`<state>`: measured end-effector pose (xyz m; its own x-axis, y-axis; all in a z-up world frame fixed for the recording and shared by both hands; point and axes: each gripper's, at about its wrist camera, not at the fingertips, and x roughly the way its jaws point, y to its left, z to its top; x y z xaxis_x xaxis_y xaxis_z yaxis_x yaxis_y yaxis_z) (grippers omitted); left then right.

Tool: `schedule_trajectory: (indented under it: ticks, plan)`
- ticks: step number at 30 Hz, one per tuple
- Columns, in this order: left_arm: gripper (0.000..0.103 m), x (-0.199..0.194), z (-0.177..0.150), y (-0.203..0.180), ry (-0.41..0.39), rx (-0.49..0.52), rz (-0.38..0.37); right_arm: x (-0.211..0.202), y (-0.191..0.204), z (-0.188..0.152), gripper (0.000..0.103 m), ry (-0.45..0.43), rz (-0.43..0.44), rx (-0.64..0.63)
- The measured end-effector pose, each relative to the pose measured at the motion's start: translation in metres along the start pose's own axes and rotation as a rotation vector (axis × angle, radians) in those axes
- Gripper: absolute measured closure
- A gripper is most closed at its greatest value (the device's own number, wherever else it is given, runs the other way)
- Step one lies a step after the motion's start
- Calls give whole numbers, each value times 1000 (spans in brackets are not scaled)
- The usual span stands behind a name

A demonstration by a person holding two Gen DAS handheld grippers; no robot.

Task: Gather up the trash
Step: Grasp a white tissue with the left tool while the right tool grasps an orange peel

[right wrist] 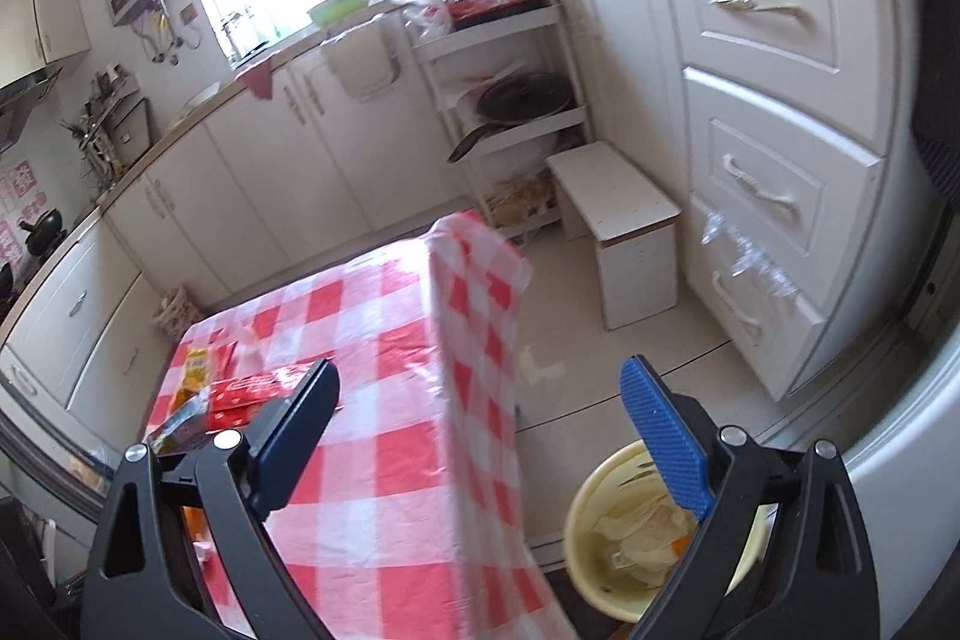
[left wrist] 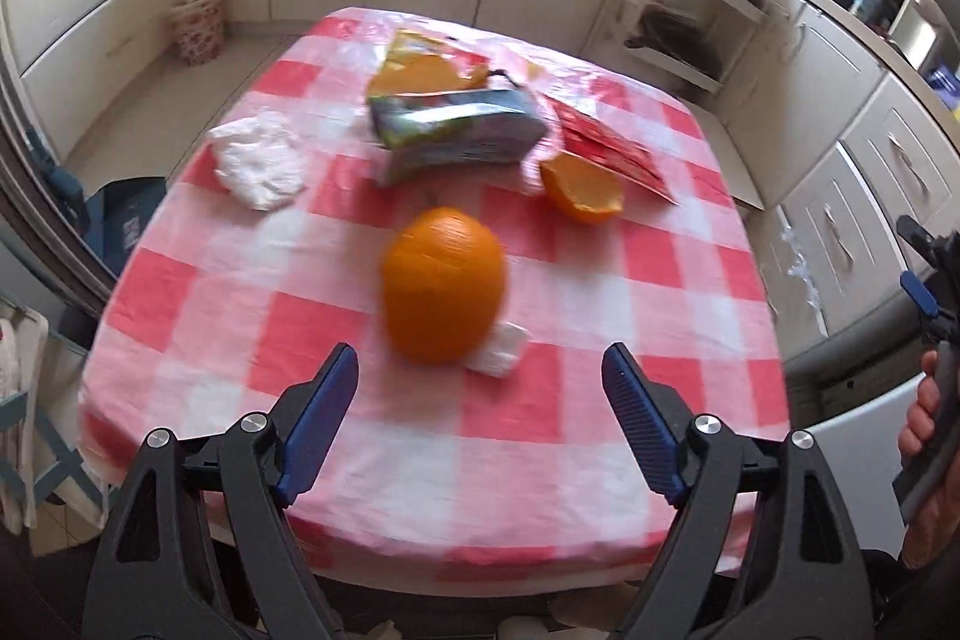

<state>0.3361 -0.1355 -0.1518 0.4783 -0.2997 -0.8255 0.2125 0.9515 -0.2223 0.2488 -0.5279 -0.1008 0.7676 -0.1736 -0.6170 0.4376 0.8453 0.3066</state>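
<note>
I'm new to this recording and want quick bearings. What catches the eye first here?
A red-checked tablecloth fills the left wrist view, with a bright orange near its middle, just beyond the empty, wide-open left gripper. Behind it lie a carton, a tissue and a peel. In the right wrist view, a yellow bin stands on the floor beside the table.

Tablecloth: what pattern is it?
Red and white checks on the tablecloth, clearest in the left wrist view.
</note>
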Motion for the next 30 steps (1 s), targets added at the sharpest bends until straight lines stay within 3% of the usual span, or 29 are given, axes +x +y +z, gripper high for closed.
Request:
schedule_trajectory:
  ticks: [4, 7, 11, 16, 25, 27, 28, 29, 30]
  plan:
    - [23, -2, 22, 21, -27, 21, 32, 16, 37, -12, 12, 59, 41, -84]
    - [20, -10, 39, 54, -68, -63, 50, 31, 69, -29, 12, 131, 103, -175]
    - [20, 3, 63, 101, -40, -206, 98, 55, 124, -63, 12, 271, 223, -320]
    - [20, 42, 76, 125, 47, -250, 204, 70, 186, -104, 12, 373, 335, -463]
    - [22, 86, 98, 126, 108, -190, 239, 111, 237, -126, 12, 503, 434, -406]
    - [50, 94, 99, 126, 133, -176, 218, 120, 241, -130, 19, 528, 450, -386]
    - [58, 94, 100, 124, 129, -160, 230, 126, 242, -132, 26, 546, 456, -384]
    - [82, 94, 101, 122, 134, -148, 210, 131, 242, -134, 42, 563, 460, -377]
    - [87, 94, 101, 121, 150, -152, 171, 134, 240, -134, 54, 586, 498, -346]
